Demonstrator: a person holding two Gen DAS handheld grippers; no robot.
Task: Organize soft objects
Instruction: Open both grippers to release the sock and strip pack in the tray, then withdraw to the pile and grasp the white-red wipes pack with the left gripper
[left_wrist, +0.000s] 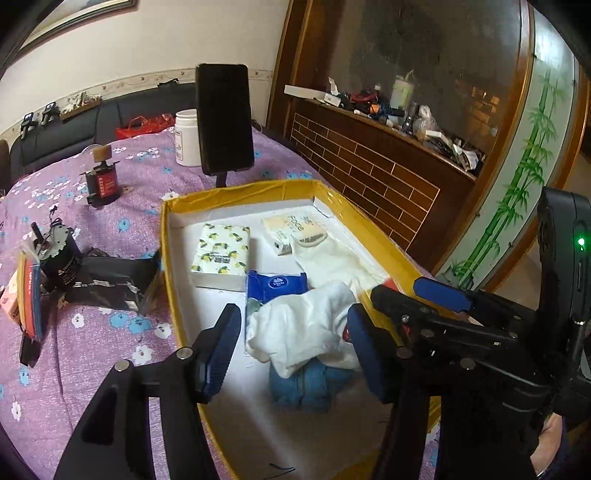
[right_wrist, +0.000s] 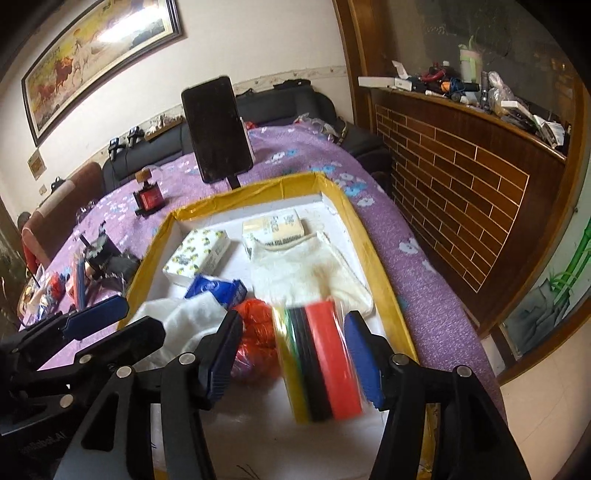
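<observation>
- The table (left_wrist: 110, 332) wears a purple flowered cloth.
- A box (left_wrist: 164, 236) with a yellow rim and white floor sits on the cloth and holds the soft things.
- The left gripper (left_wrist: 291, 349) hangs over the near part of the box, jaws spread wide, one on each side of a white cloth (left_wrist: 303, 325) without clearly pressing it.
- The right gripper (right_wrist: 295, 358) is also over the box, jaws apart. A wrapped pack (right_wrist: 321, 358) of yellow, green, black and red layers stands between them, close against the right-hand pad; whether it is pinched I cannot tell.
- A black phone (left_wrist: 224, 118) stands upright on a stand behind the box.
- The white cloth lies bunched on a blue cloth (left_wrist: 303, 387) on the box floor.
- A cream sock (right_wrist: 295, 273) lies flat toward the far right of the box, its cuff touching a pale tissue pack (right_wrist: 275, 227).
- A lemon-print tissue pack (left_wrist: 221, 254) lies at the far left of the box.
- A blue wipes pack (left_wrist: 275, 284) lies between the lemon pack and the white cloth, partly under the cloth.
- A red crumpled bag (right_wrist: 256, 339) sits just left of the layered pack.
- A white jar (left_wrist: 186, 136) stands behind the phone.
</observation>
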